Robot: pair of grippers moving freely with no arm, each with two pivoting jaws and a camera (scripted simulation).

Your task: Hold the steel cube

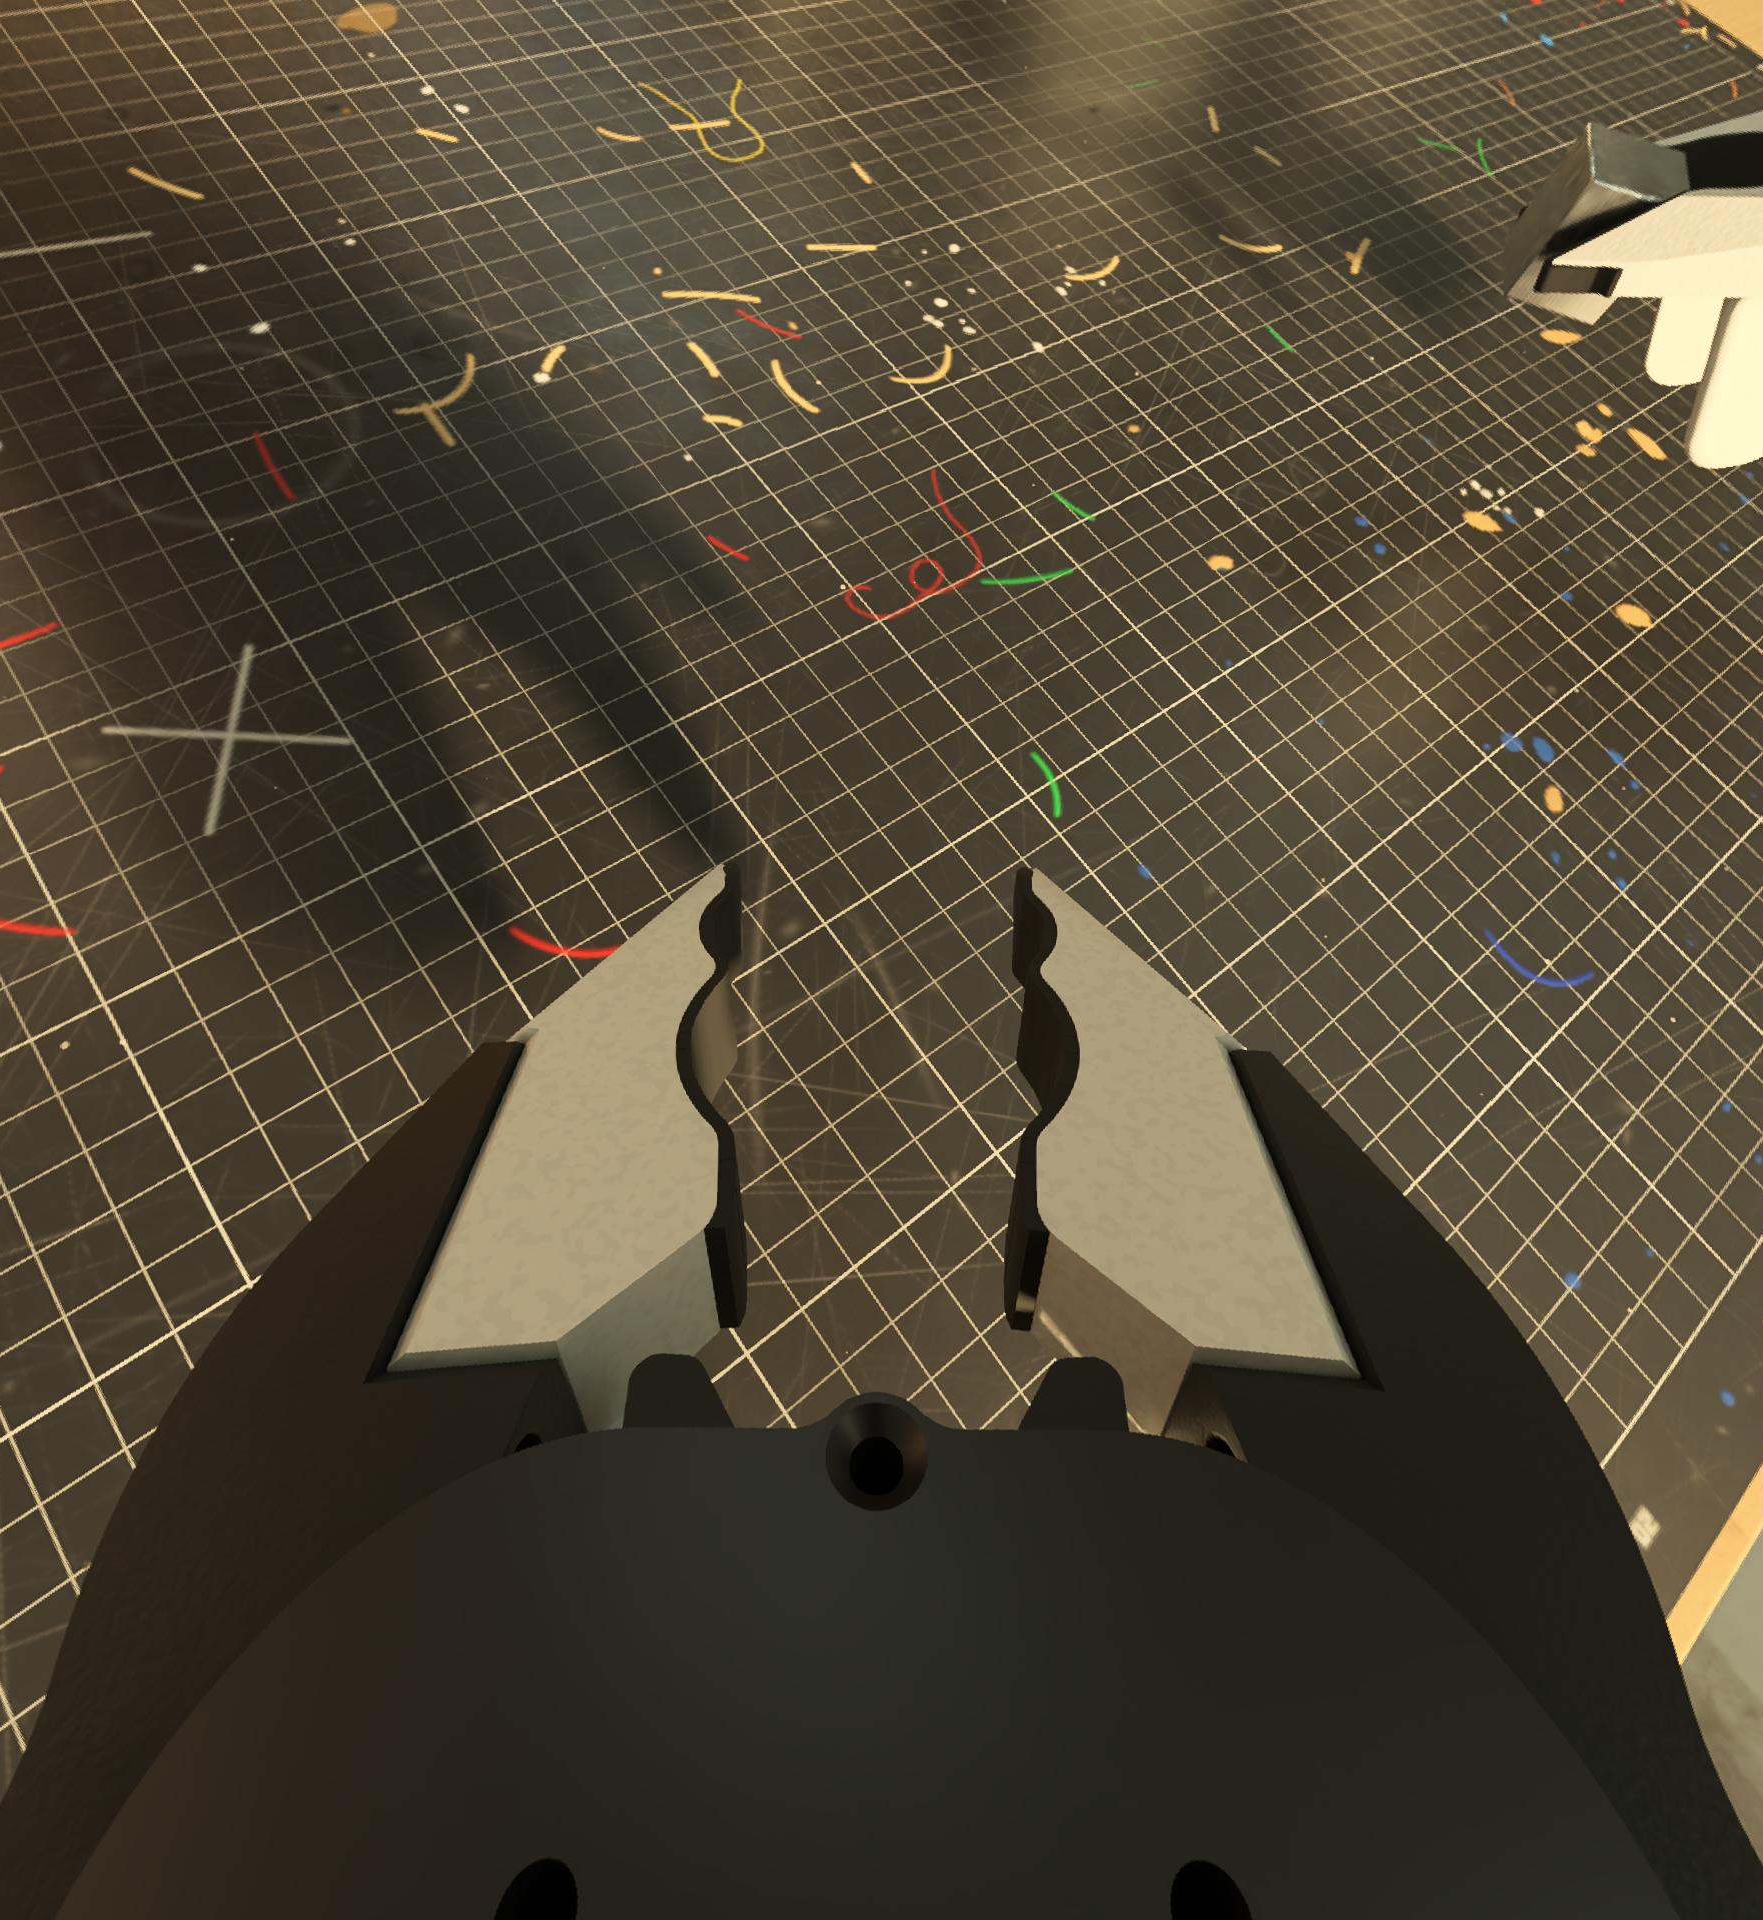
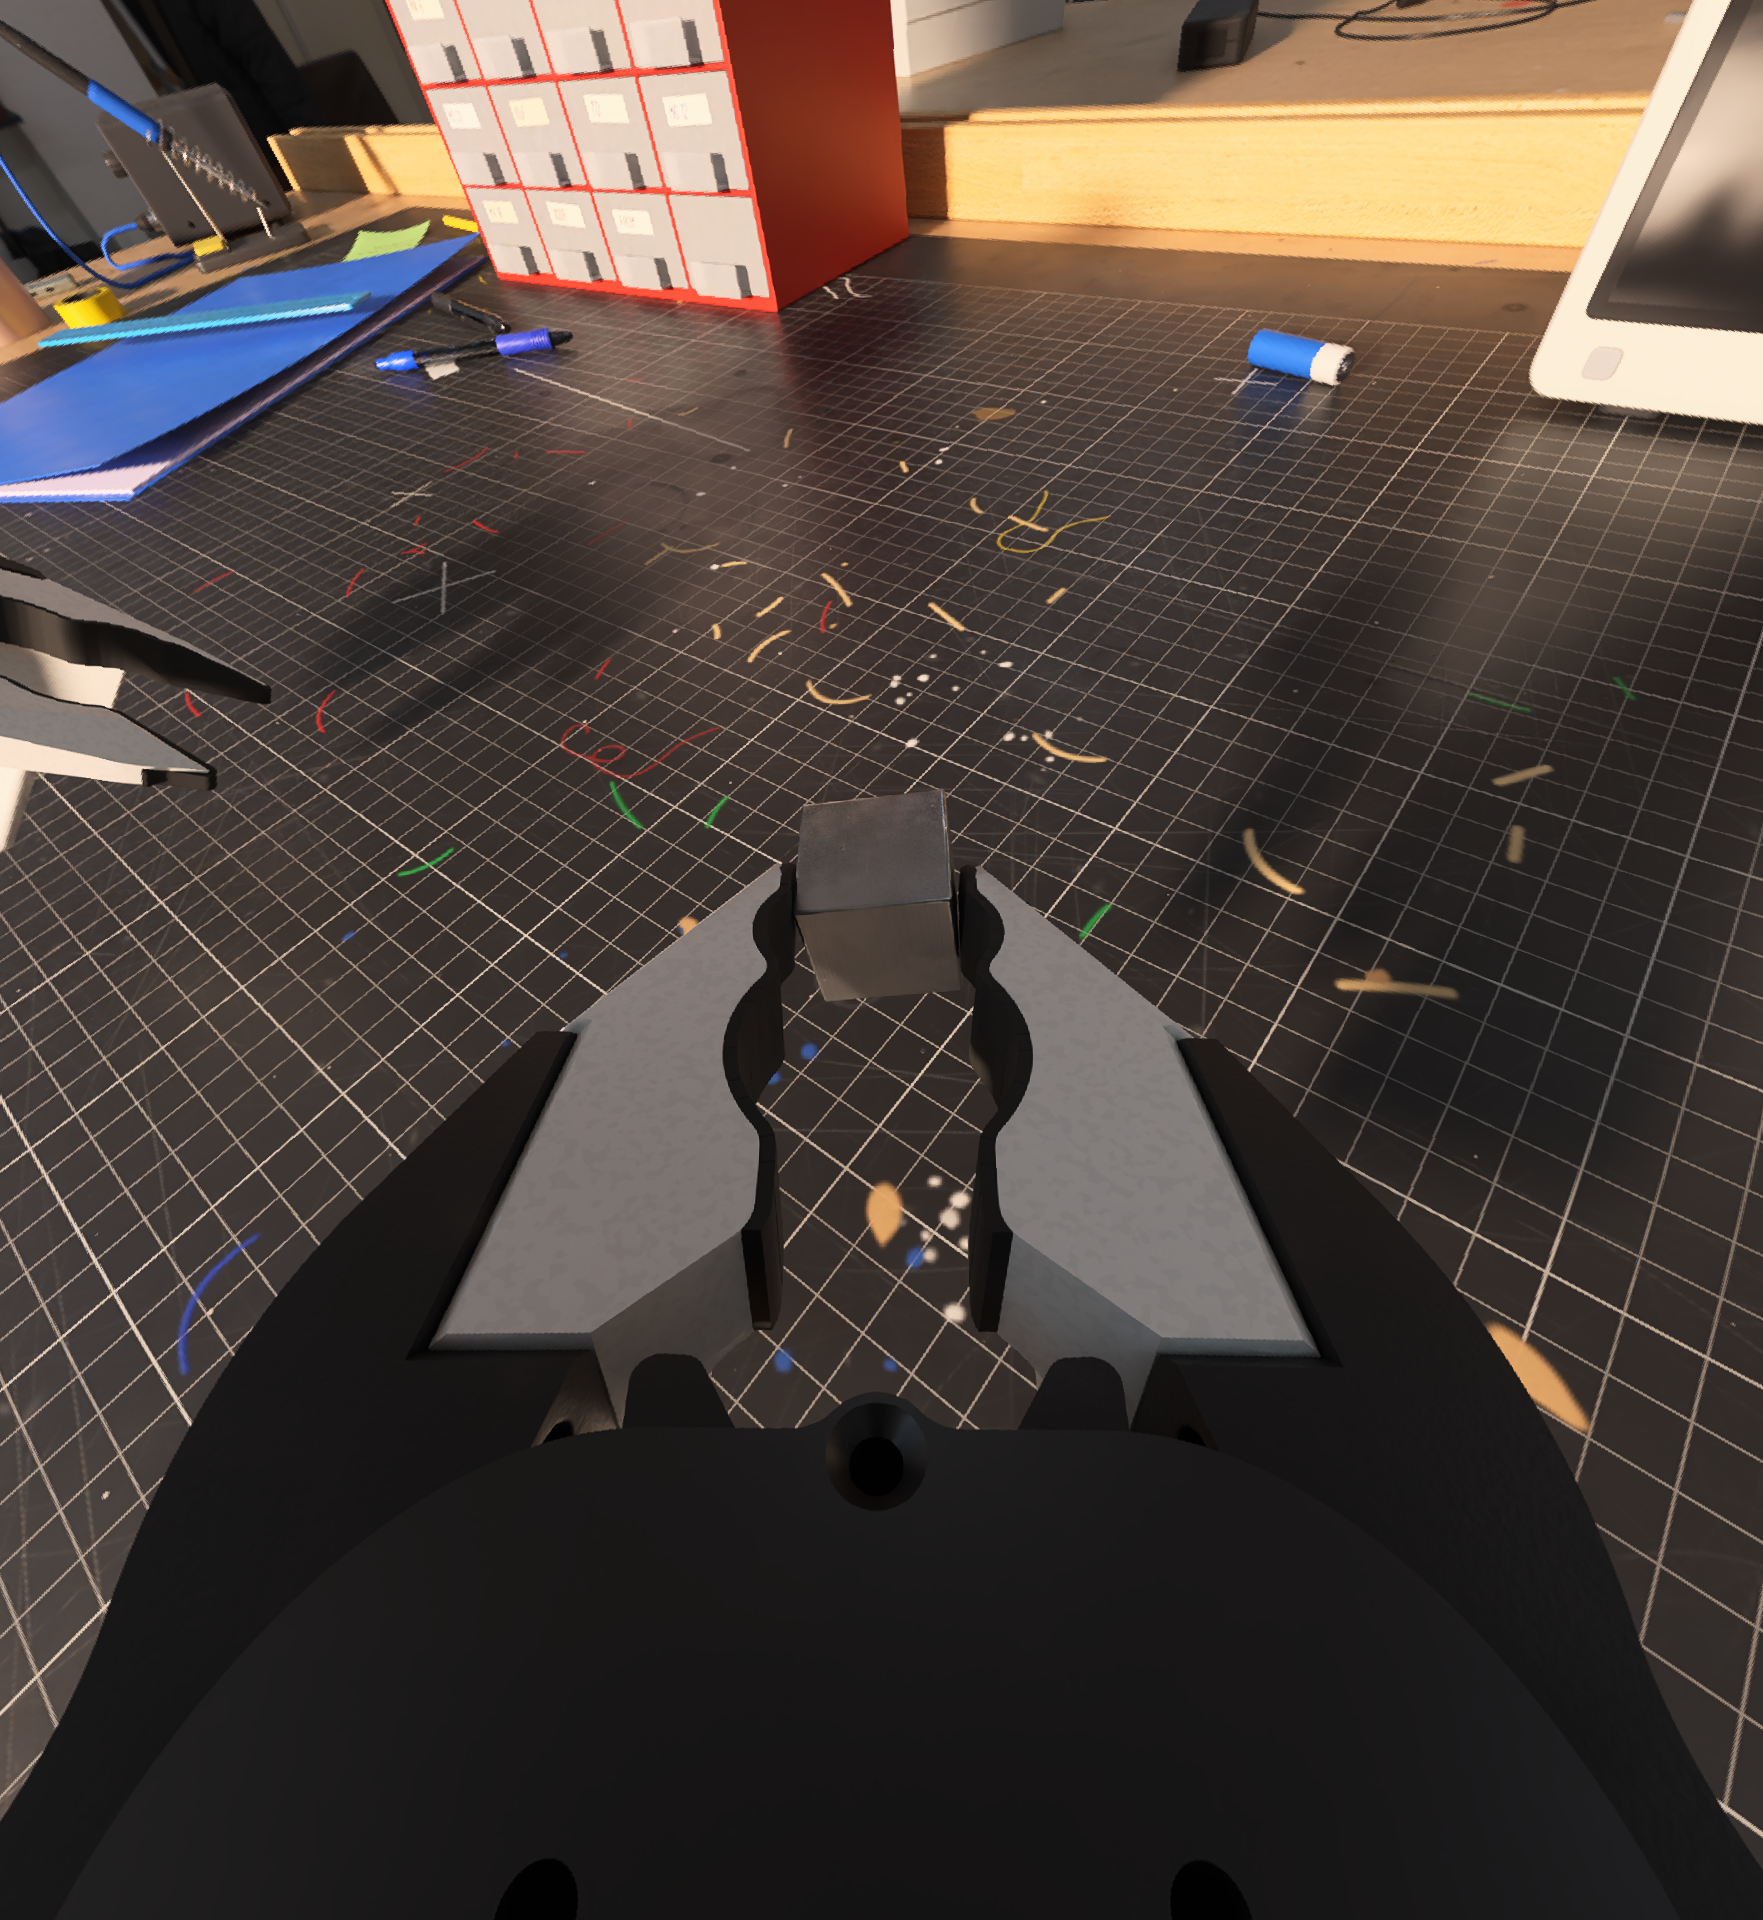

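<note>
1. Dark gridded cutting mat (image 2: 1376, 1039), flecked with paint and pen strokes, covers the worktop (image 2: 1272, 177).
2. Right tool (image 2: 875, 904) is clamped on the steel cube (image 2: 875, 894), which sits between its fingertips, lifted clear of the mat.
3. Left tool (image 1: 875, 904) has its jaws apart with nothing between them, over bare mat; the cube (image 1: 1583, 218) shows far off at the upper right.
4. Farther back lie pens (image 2: 482, 351), a blue folder (image 2: 181, 384) and a blue cylinder (image 2: 1301, 356).
5. Behind them stand a red drawer cabinet (image 2: 669, 135) and a white monitor (image 2: 1708, 229).
</note>
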